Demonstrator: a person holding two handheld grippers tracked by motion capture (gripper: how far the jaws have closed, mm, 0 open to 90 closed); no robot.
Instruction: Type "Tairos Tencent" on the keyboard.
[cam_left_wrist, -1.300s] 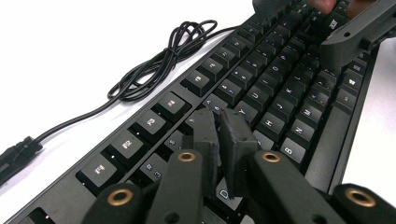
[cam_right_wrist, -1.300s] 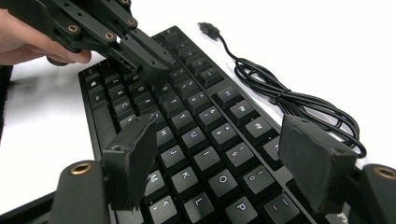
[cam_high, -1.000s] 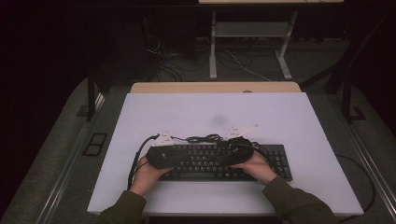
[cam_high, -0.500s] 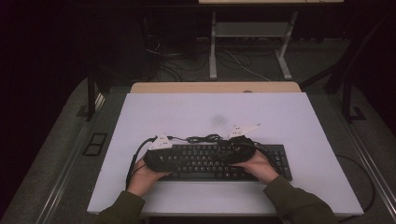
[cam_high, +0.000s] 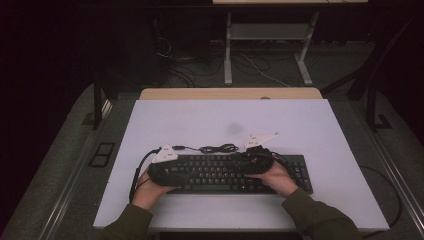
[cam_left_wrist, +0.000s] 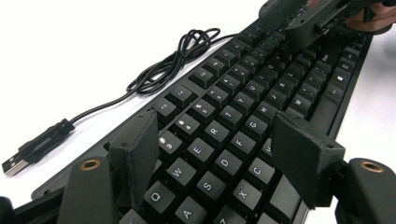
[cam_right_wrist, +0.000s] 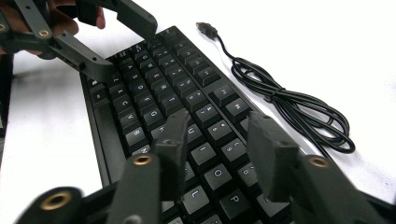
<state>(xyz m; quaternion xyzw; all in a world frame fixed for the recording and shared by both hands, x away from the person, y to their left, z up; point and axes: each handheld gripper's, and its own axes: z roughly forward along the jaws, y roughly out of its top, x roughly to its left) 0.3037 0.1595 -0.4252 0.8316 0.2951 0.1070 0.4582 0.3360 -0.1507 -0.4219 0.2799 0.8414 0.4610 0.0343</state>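
A white table (cam_high: 200, 120) holds a black keyboard (cam_high: 220, 172) lying flat near its front edge, with its coiled USB cable (cam_high: 217, 148) just behind it. The left gripper (cam_high: 165, 167) hovers over the keyboard's left end; its jaws have just been opening and stand apart over the keys, gripping nothing. The right gripper (cam_high: 257, 160) hovers over the right half; its jaws have just been closing and remain apart, with nothing held.

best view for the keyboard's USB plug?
Left gripper view: the USB plug lies large at the left edge on the white table, metal tip and cable visible. The right gripper view shows it smaller, far beyond the keyboard. In the high view it is a tiny dark end.
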